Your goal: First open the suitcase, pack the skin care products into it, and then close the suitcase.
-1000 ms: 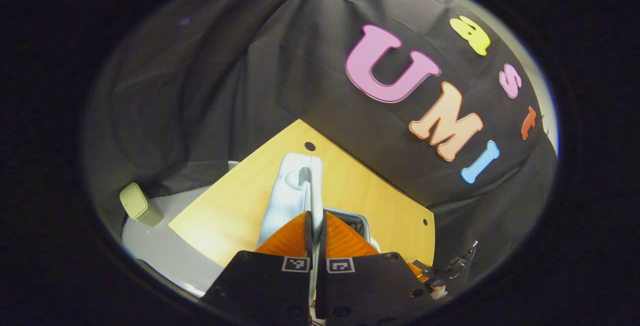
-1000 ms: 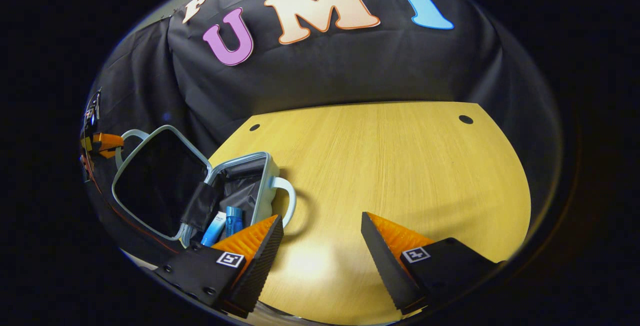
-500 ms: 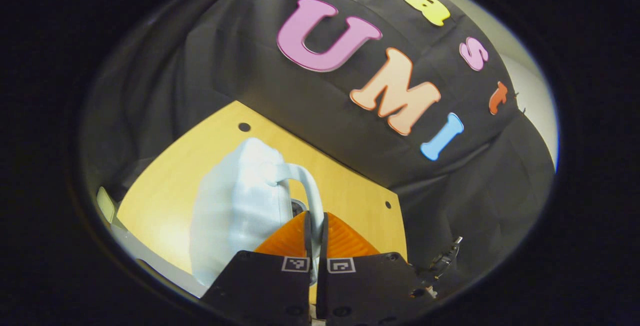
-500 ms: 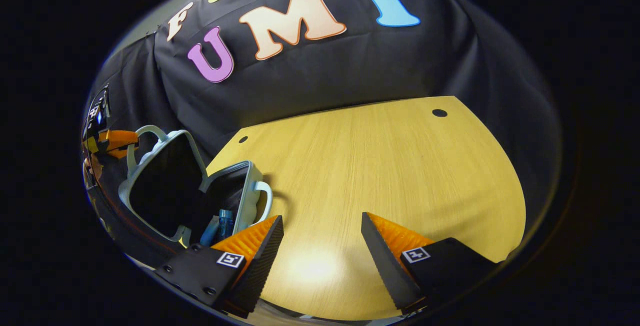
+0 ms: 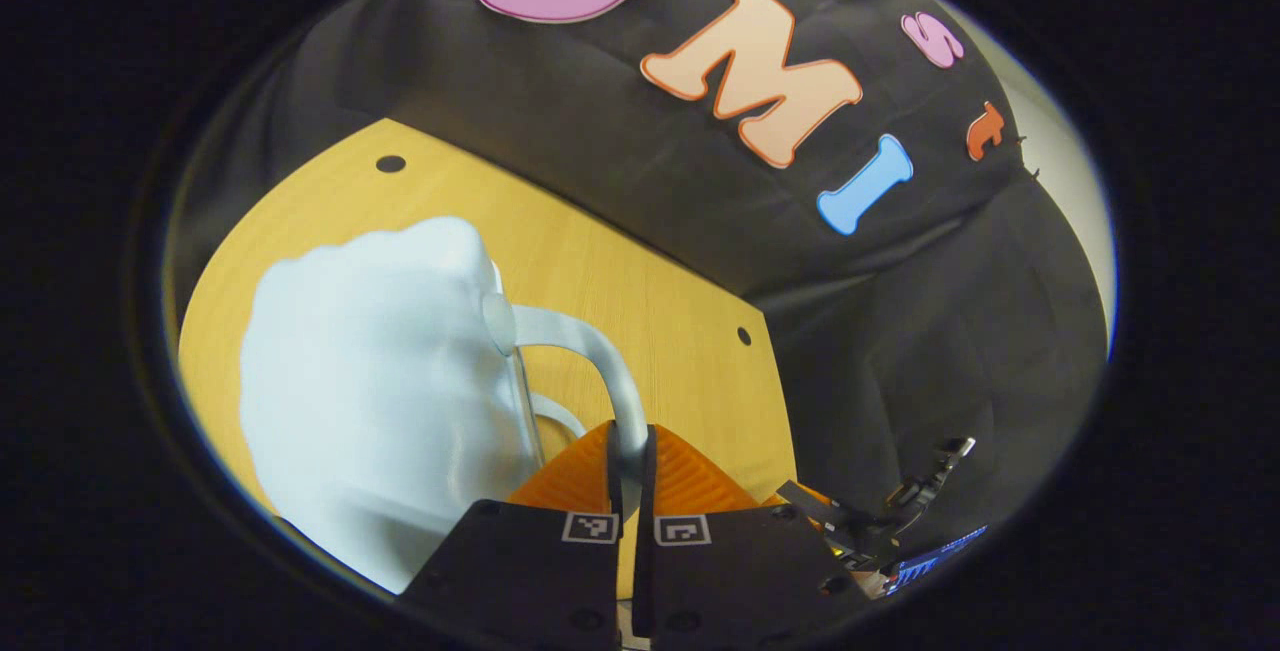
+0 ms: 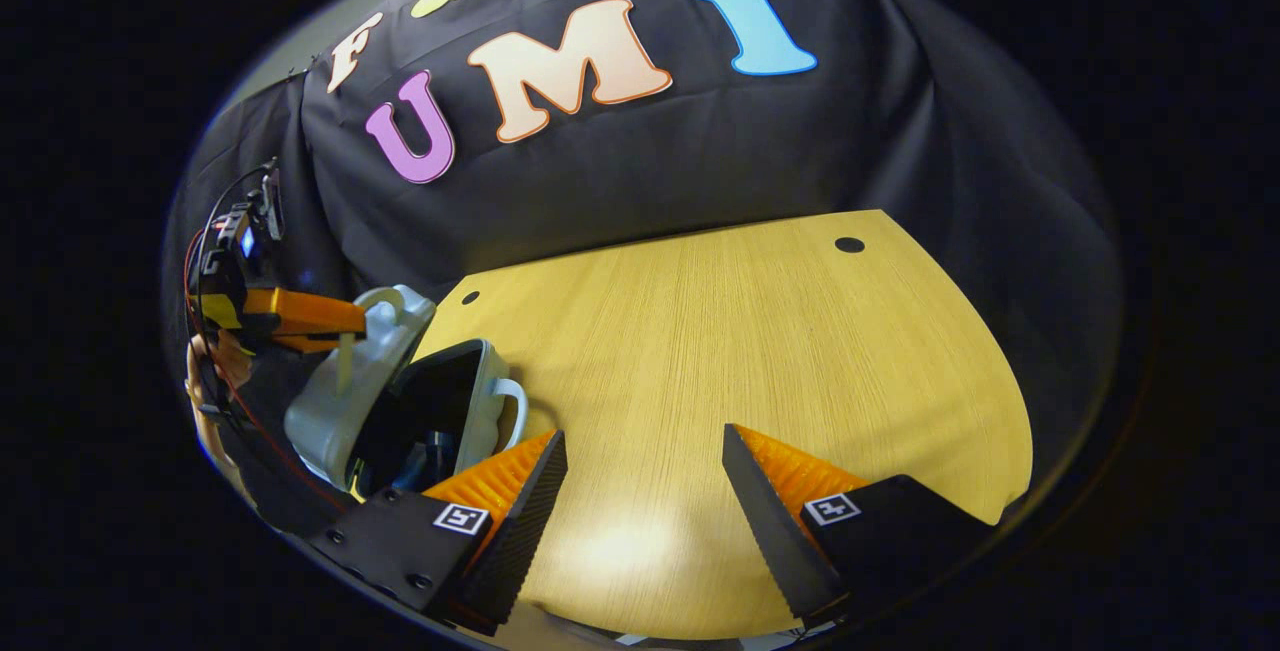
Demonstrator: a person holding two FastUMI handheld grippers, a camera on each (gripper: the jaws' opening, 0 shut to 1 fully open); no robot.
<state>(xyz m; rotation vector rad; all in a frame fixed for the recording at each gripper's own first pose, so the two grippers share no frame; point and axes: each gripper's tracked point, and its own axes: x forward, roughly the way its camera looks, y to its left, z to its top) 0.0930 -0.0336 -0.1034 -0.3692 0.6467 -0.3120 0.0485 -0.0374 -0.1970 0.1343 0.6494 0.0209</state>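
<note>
The pale blue suitcase [image 6: 330, 401] sits at the left end of the wooden table [image 6: 760, 351]. Its lid [image 5: 380, 381] is tilted partway down over the base [image 6: 485, 401]. My left gripper [image 5: 630, 428] is shut on the lid's loop handle [image 5: 590, 356]; the right gripper view shows it as the left gripper [image 6: 345, 319] above the case. Blue skin care tubes [image 6: 415, 466] lie inside the base, mostly hidden. My right gripper [image 6: 642, 433] hangs open above the table's near edge, right of the case, with nothing between its fingers.
The base has its own loop handle [image 6: 515, 406] facing the table's middle. Small round holes [image 6: 849, 245] mark the table's far corners. The black cloth wall stands right behind the table. The right gripper [image 5: 870, 531] shows low at the right of the left gripper view.
My left gripper has swung the lid by its handle from wide open down toward the base, narrowing the opening. The right gripper has stayed open and nearly still.
</note>
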